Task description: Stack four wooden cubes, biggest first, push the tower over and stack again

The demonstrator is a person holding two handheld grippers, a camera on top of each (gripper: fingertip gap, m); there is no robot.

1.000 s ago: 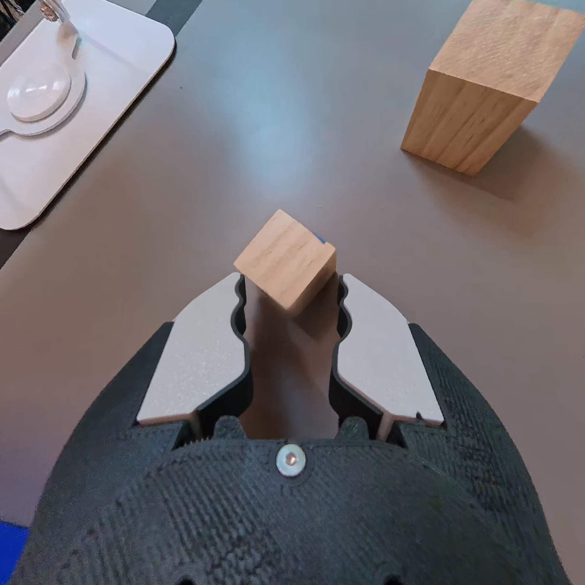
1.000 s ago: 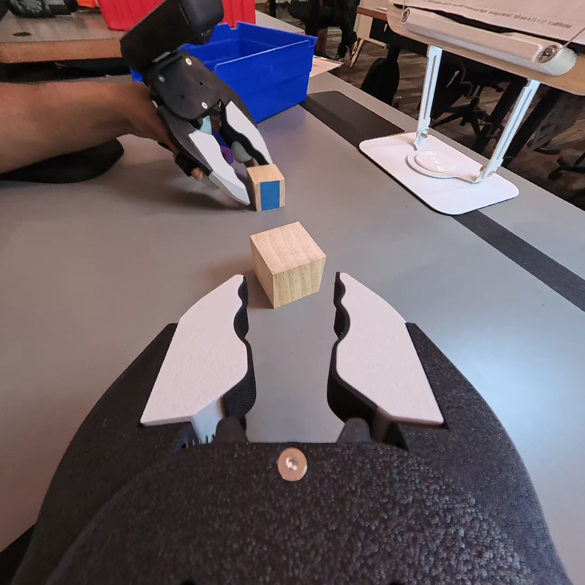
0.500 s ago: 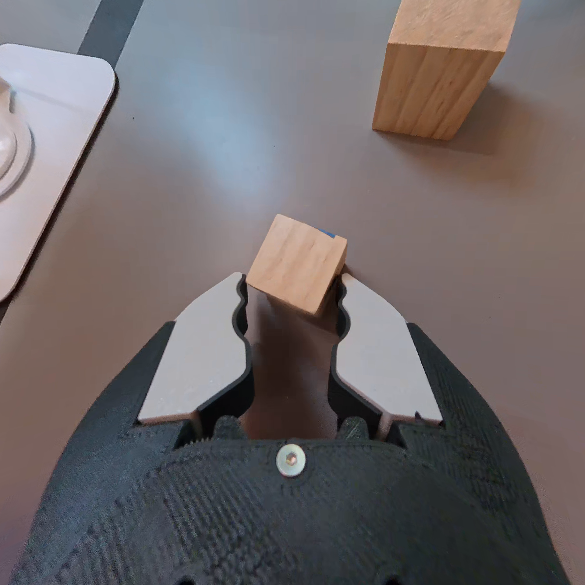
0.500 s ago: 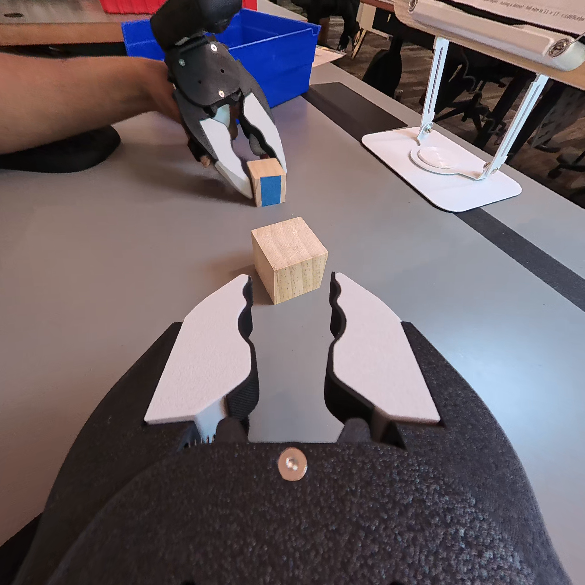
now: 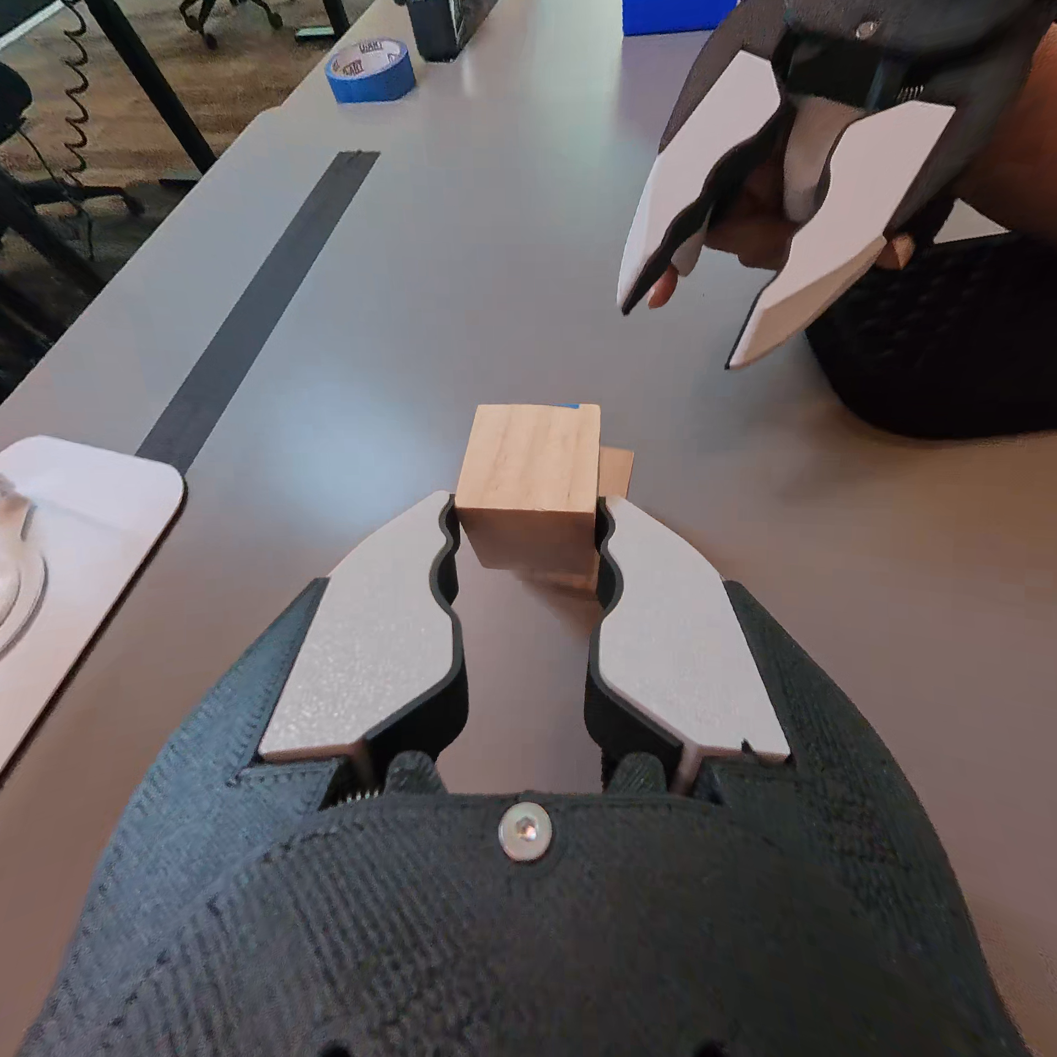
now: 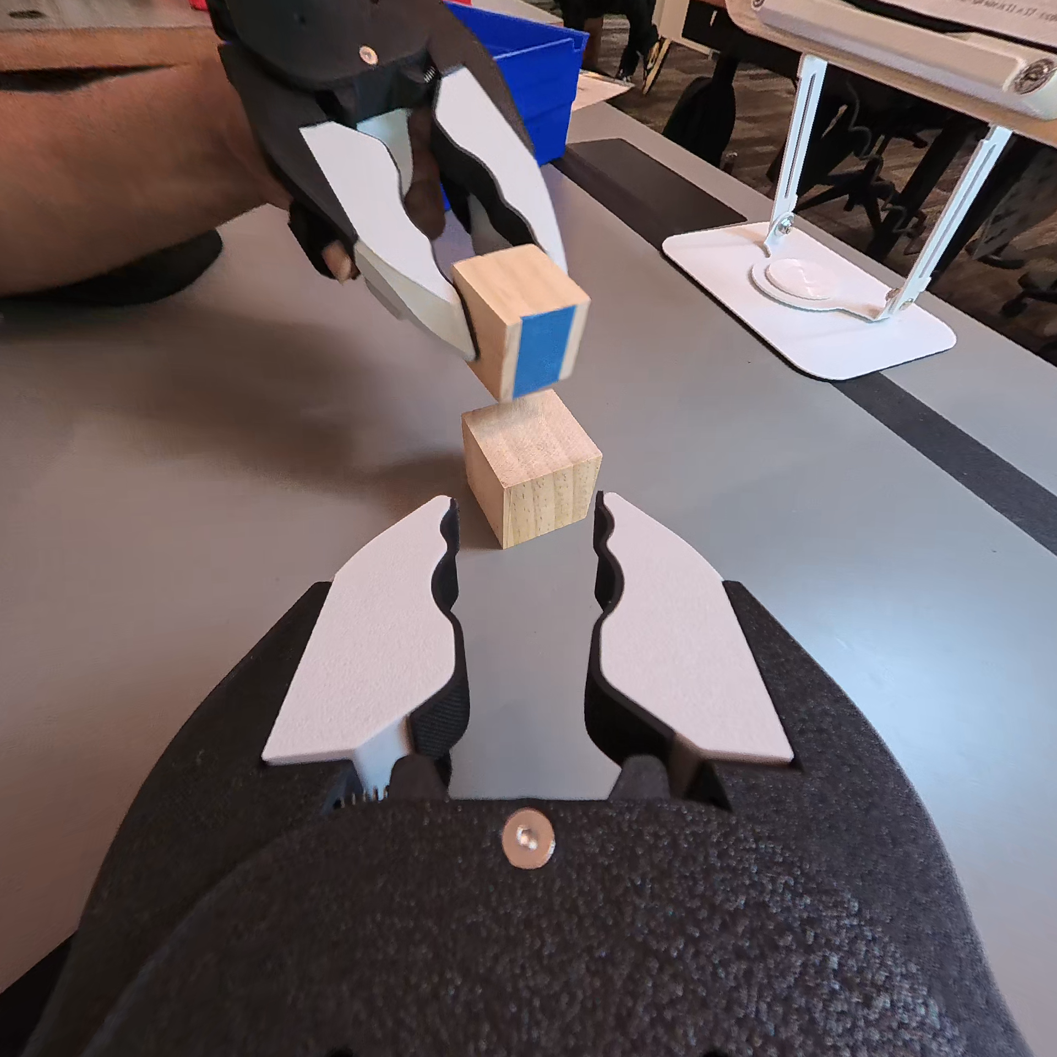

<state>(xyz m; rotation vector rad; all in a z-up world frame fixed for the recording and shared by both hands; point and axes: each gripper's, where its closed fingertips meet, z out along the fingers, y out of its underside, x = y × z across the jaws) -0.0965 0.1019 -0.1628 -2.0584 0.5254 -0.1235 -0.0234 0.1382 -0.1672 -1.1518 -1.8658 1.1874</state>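
The right gripper (image 6: 526, 506) hangs low over the desk (image 6: 171, 486), fingers spread with nothing between them, a plain cube (image 6: 532, 466) just beyond their tips. Farther off, the left gripper (image 5: 526, 509) pinches a taped cube (image 5: 529, 457) with a blue strip, both fingers pressing its sides, holding it tilted just above the plain cube.

There's a blue tape roll (image 5: 370, 71) far ahead-left of the claw, a white stand base (image 6: 812, 309) off right, and a blue bin (image 6: 532, 74) way behind.
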